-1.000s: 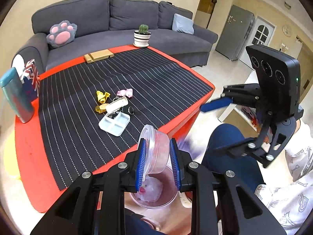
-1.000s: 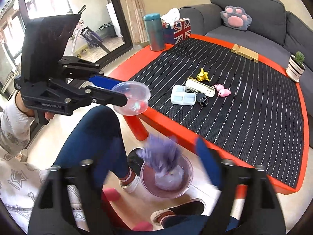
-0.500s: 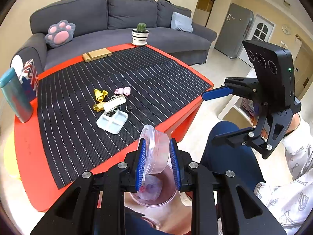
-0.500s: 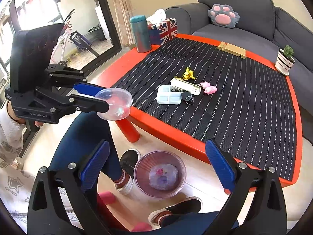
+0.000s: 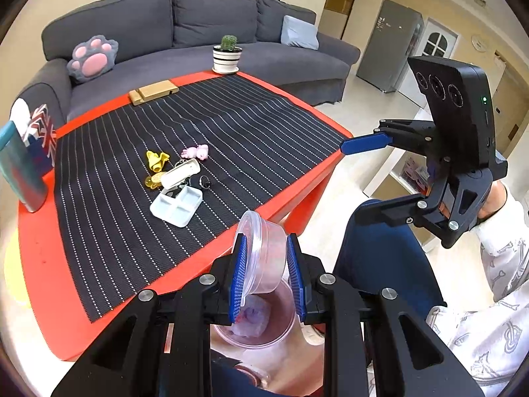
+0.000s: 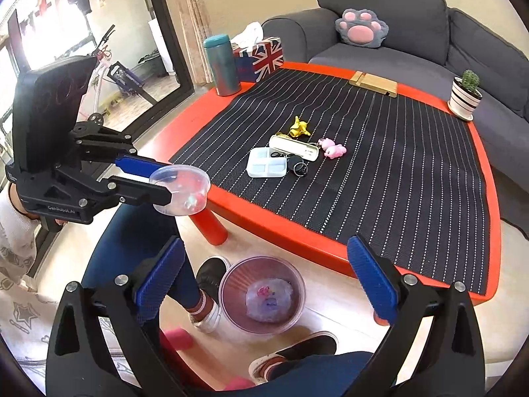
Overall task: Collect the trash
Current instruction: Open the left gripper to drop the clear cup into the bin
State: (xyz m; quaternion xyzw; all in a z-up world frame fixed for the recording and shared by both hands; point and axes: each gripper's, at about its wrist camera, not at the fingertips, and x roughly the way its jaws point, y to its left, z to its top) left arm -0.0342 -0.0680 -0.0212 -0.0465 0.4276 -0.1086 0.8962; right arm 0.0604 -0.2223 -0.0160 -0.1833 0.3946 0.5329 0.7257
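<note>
Red low table point(image 6: 291, 228) with striped mat, centre frame. Bin point(image 6: 263, 296) on the floor below, lower centre, now holds a crumpled wad point(image 6: 269, 299). Right gripper point(image 6: 264, 274) has just opened wide, empty: drop complete. Left gripper point(image 5: 266, 276) clamps a clear tub point(image 5: 264, 258) above the bin.

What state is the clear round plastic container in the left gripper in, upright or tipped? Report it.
Tipped: the clear round plastic container, clamped in the left gripper, leans mouth-outward above the bin.
</note>
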